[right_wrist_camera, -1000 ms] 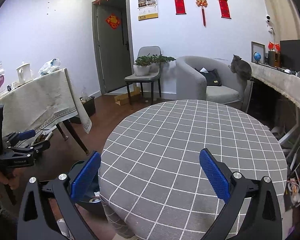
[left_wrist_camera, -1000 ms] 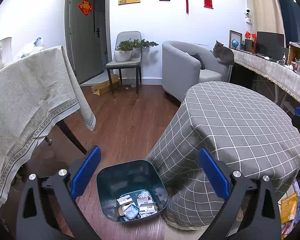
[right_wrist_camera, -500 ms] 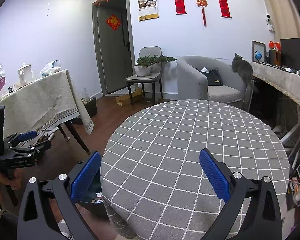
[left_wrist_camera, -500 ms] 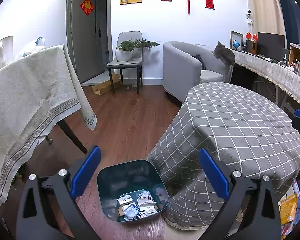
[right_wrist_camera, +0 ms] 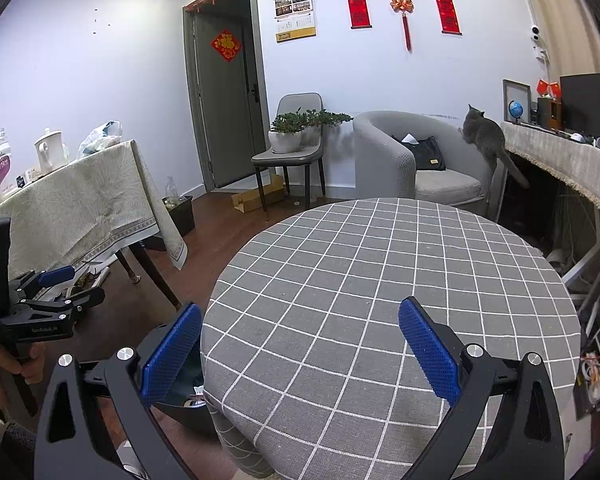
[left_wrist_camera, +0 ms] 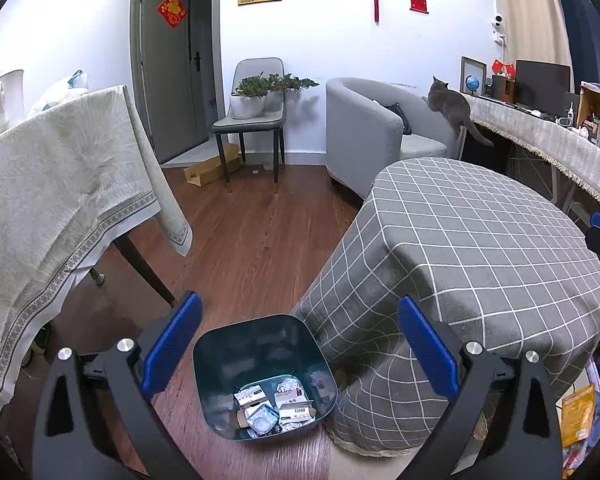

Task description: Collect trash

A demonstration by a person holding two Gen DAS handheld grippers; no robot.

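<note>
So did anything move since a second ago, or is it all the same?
Almost nothing. The cat turned a bit more toward the wall by the armchair. Both claws, left and right, stayed open and empty. The trash bin by the round table kept its wrappers.

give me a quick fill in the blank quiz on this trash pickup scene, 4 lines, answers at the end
1. The trash bin stands on the wooden ____.
2. The round table wears a grey ____-patterned cloth.
3. Both the left claw and the right claw are ____, holding nothing.
4. The grey cat stands on the back of the ____.

Missing words: floor; grid; open; armchair
</note>
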